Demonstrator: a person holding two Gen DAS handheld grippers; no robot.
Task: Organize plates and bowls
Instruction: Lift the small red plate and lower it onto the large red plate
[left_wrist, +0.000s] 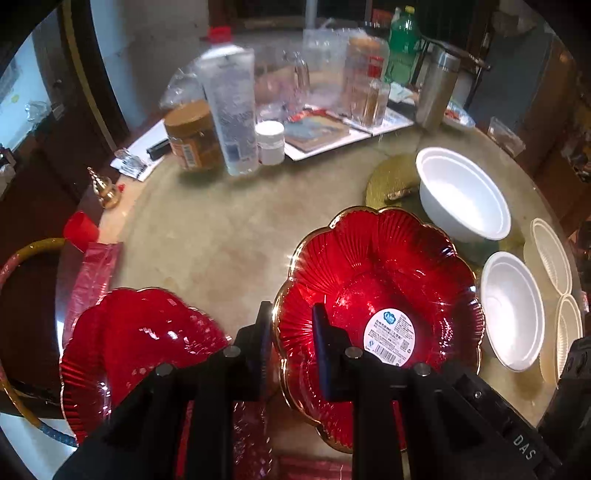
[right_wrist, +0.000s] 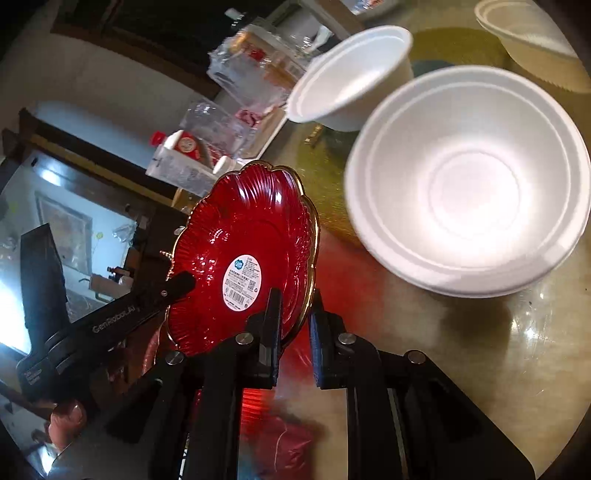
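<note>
Gripping the red plate (left_wrist: 376, 295) rim with both my left hand-held gripper (left_wrist: 291, 343) and right hand-held gripper (right_wrist: 295, 325); white bowls (right_wrist: 469, 181) sit nearby.

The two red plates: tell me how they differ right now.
The red plate with the sticker sits between both grippers' jaws, left gripper at one rim, right gripper at the other; the other red plate is ungripped beside the left jaws. The first shows a white barcode sticker; the second shows none. Both are red, ribbed, scalloped and gold-rimmed.
</note>
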